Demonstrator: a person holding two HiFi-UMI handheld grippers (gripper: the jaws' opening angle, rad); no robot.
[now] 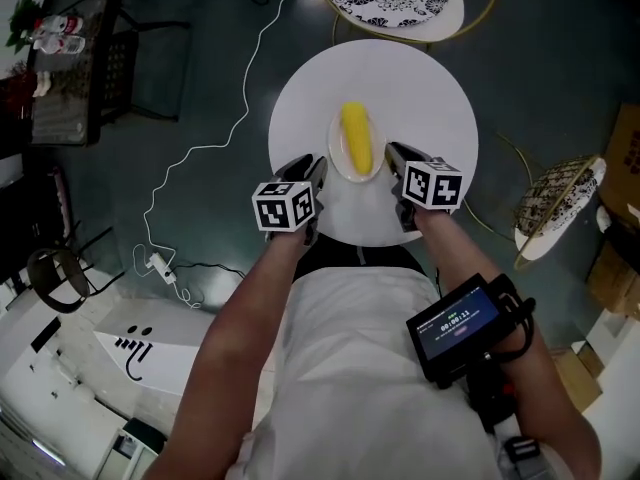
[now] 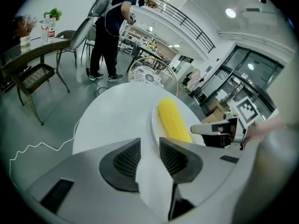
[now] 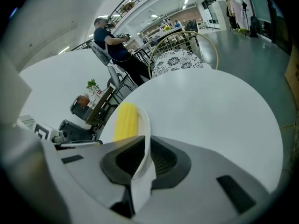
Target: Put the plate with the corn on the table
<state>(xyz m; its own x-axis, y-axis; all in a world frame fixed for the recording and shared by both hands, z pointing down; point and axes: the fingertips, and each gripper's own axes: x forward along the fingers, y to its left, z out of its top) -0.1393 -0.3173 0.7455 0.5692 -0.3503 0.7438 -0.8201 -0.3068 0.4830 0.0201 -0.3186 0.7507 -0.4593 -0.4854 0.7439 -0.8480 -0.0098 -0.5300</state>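
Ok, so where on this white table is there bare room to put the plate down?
The table is bare nearly everywhere: the far half beyond the plate, and wide strips to its left and right. Only the near middle is crowded, where the left gripper and right gripper clamp the plate's rims, the corn between them.

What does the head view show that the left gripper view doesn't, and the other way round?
Only the head view shows the screen strapped to the person's right forearm and the marker cube on the left gripper. Only the left gripper view shows, close up, that gripper's fingers shut on the rim of the plate, plus a standing person and a balcony railing in the background. Both show the yellow corn on the plate, the round white table, and the right gripper at the plate's other side.
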